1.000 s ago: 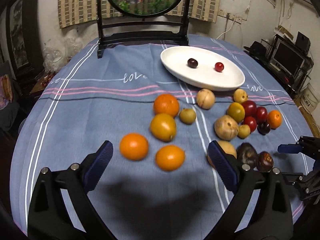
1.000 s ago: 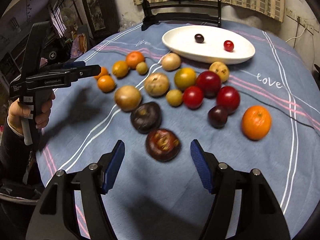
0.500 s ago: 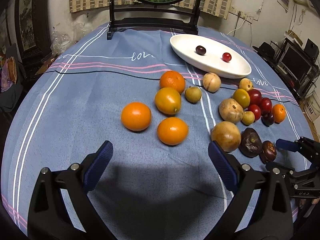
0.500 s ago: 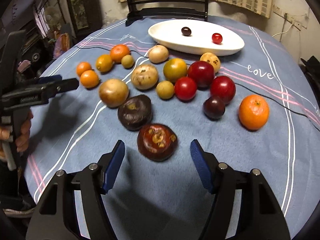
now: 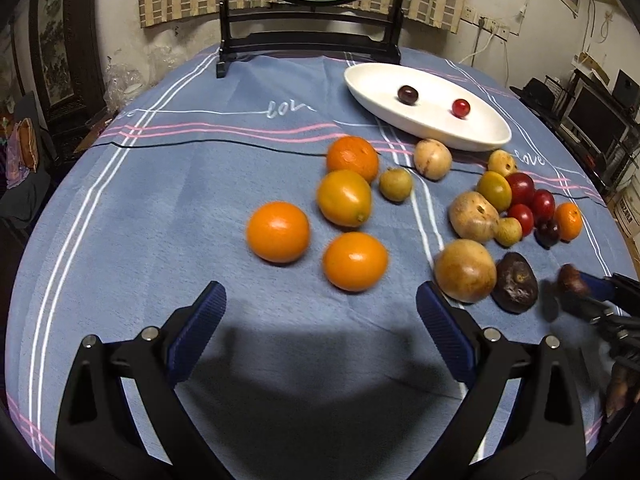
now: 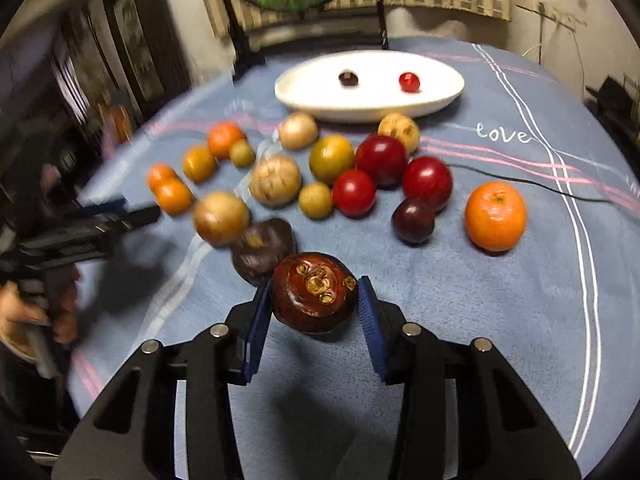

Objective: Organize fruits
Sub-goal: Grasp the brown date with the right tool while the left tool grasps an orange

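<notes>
Plate (image 6: 312, 98) holding two small fruits; most remain on worktop (image 6: 500, 300). Right hand-held gripper (image 6: 314, 300) grasps dark mangosteen (image 6: 314, 292); left hand-held gripper (image 5: 320, 316) released.

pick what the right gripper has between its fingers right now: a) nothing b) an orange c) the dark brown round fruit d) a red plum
c: in the right wrist view the right gripper has its blue pads pressed on both sides of the dark brown fruit, while the orange and the red fruits lie apart on the blue cloth.
</notes>
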Demonstrator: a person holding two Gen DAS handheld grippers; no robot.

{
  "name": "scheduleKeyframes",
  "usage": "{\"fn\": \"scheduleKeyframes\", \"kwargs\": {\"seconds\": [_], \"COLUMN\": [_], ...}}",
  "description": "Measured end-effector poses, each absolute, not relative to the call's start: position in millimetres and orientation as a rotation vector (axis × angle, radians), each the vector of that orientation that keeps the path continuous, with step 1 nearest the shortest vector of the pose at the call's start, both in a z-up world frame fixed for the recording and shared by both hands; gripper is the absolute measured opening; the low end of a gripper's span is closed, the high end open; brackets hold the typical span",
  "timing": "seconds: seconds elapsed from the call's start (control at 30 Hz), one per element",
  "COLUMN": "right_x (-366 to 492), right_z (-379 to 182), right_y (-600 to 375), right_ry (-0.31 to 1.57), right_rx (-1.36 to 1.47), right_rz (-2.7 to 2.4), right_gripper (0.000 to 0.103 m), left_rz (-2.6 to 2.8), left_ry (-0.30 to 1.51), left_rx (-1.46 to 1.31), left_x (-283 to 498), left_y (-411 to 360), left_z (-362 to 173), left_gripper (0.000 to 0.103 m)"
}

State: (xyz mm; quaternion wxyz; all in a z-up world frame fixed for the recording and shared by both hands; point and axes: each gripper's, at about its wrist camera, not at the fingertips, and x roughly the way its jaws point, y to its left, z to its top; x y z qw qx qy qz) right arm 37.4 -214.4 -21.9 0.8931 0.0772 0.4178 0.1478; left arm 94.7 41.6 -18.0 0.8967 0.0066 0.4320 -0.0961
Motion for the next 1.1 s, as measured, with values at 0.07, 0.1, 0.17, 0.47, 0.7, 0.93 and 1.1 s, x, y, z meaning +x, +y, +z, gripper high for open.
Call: {"fn": "scheduleKeyframes", "kwargs": {"seconds": [0.07,0.1,0.17,0.47,0.7,0.93,1.1], "right_x": [37.7,38.5,41.1,40.4,36.8,36.2,35.4], "right_z": [-22.5,-24.1,-27.3,-30.6,-34.3,-32.4,-31.0], "right_y": [-225.0,-228.7,-233.1,-254.6,-256.0,-247.8,-242.6], "right_ry": [0.848,0.848,0.851,0.887,0.913,0.919,0.924], "right_rx": [0.202,0.218,0.245,0.235,0.238,0.226,0.214], "right_rz": [0.302,0.295,0.288,0.053,0.032,0.042,0.048], "right_gripper": [0.044,0.044,0.044,0.043,0.043,0.043,0.043], "left_rz": [-0.185,-0.177,-0.154,-0.111,-0.124,-0.167,-0.257], "left_ry": [0.908,0.911,0.913,0.961,0.966,0.925,0.940], "left_rx": [0.011,0.015,0.050,0.162,0.189,0.195,0.145], "left_x": [100.3,102.4,105.4,117.9,135.3,145.3,148.8], "left_y": [50.4,54.2,61.3,67.3,64.6,61.4,54.8], "left_z": [-16.8,-16.2,-14.8,-31.2,-35.2,-30.7,-29.0], "left_gripper": [0.097,0.097,0.097,0.097,0.097,0.083,0.045]}}
